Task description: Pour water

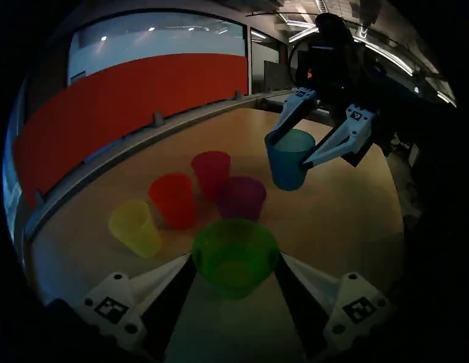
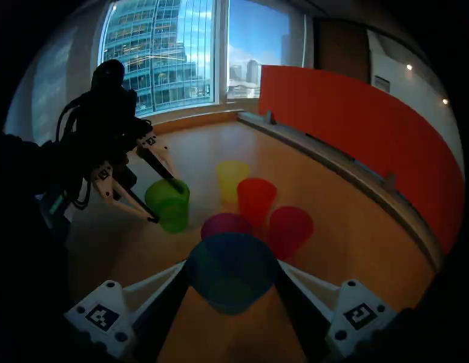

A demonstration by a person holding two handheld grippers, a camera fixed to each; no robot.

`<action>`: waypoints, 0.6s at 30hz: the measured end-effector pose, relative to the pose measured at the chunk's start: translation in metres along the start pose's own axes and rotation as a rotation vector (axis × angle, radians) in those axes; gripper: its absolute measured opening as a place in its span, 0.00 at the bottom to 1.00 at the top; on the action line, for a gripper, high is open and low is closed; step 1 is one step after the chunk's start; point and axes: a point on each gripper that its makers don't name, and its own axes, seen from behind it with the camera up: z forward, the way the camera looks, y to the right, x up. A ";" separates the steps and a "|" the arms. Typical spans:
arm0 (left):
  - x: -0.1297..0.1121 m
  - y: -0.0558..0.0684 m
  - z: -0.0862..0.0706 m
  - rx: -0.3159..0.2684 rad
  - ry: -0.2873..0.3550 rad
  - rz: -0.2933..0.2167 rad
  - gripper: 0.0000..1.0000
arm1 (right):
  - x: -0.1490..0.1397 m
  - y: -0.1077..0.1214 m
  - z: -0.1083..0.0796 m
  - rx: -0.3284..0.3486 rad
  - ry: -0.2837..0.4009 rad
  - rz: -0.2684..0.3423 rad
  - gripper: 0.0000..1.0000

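Green cup (image 1: pixel 235 245) sat closest in the left gripper view, clenched between the jaws of the left gripper (image 1: pixel 234 259), one finger pressed against each side. Beyond it on the table (image 1: pixel 349 212), from left to right, stood a yellow cup (image 1: pixel 135 227), a red cup (image 1: pixel 172 199), a pink cup (image 1: pixel 210 172) and a purple cup (image 1: pixel 240 196), bunched close together. Farther right, apart from the group, the right gripper (image 1: pixel 287 151) had its jaws grasping a blue cup (image 1: pixel 288 172) by its sides. From the right gripper view the blue cup sat near between those jaws, with the green cup off to the left. Whether either cup held water, I could not tell. Along the table's far edge ran a red wall panel (image 1: pixel 131 103).
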 end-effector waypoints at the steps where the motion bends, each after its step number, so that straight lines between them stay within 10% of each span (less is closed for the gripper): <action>1: -0.002 0.000 0.001 -0.001 -0.002 0.000 0.87 | -0.001 0.000 0.001 0.000 -0.003 0.001 0.94; 18: -0.021 -0.001 0.015 -0.012 -0.022 -0.022 0.87 | -0.017 0.006 0.012 -0.005 -0.036 0.009 0.94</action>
